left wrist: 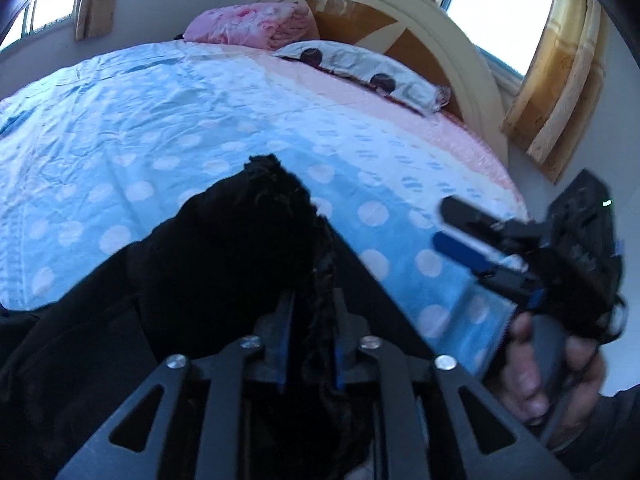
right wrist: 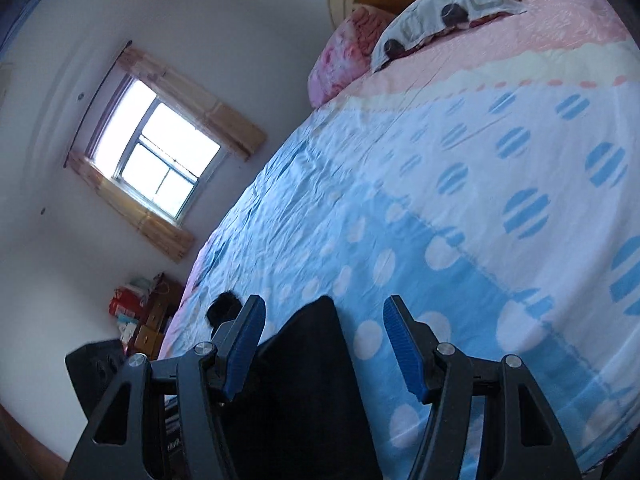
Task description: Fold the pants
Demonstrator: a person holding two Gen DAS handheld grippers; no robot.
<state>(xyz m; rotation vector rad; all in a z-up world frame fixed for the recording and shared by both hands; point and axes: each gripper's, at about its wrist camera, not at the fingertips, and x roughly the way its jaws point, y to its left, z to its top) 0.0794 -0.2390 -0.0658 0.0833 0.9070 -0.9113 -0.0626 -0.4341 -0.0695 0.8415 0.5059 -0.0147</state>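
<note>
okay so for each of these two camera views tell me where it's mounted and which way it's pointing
Left wrist: sits on the left gripper, faces across the bed to the headboard; jaws shut on black pants; the right gripper and hand show.
Right wrist: sits on the open right gripper, tilted toward the window; pants lie between its fingers.
Shared: bed, pants, pillow.

The left gripper (left wrist: 310,320) is clamped on dark fabric; the right gripper (right wrist: 324,344), held in a bare hand (left wrist: 548,364), stands wide apart.
</note>
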